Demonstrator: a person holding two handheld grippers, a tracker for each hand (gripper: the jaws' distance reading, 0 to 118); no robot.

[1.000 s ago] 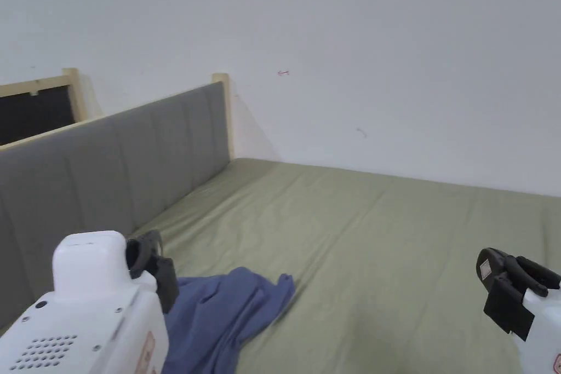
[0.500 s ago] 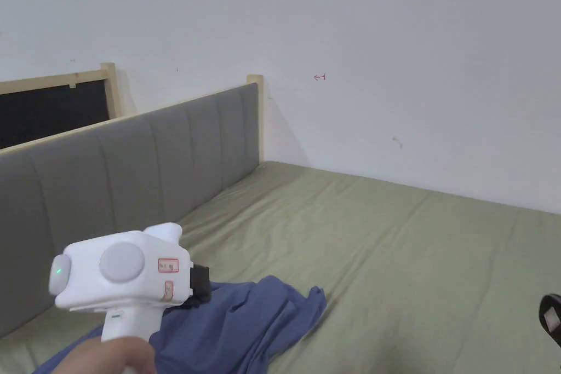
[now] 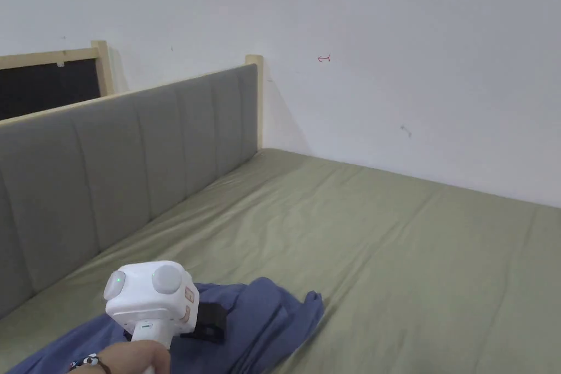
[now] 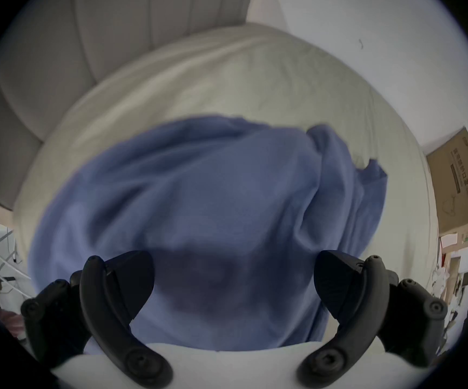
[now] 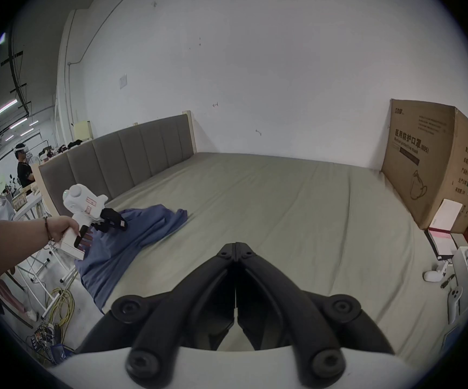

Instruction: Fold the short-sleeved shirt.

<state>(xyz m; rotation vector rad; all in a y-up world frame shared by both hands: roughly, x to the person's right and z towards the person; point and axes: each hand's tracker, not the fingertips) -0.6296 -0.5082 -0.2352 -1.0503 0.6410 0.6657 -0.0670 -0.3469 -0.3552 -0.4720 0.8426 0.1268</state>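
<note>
A blue short-sleeved shirt (image 3: 257,320) lies crumpled on the olive bed sheet (image 3: 394,249), near the bed's left front corner, and hangs over the edge. My left gripper (image 3: 211,323) hovers just above the shirt (image 4: 213,198) with its jaws wide apart and nothing between them (image 4: 232,271). From the right gripper view, the left gripper (image 5: 115,221) is over the shirt (image 5: 143,235), held by a hand. My right gripper (image 5: 235,247) is shut with nothing in it, above bare sheet to the right of the shirt.
A grey padded headboard (image 3: 120,161) runs along the bed's left side, and a white wall (image 3: 383,63) stands behind. A large cardboard box (image 5: 434,165) leans at the bed's right edge. Cables (image 5: 58,305) and a white rack lie on the floor left. A person (image 5: 23,167) stands far left.
The left gripper has dropped and moved forward onto the shirt. The right gripper has left the head view at the lower right. The head camera has shifted.
</note>
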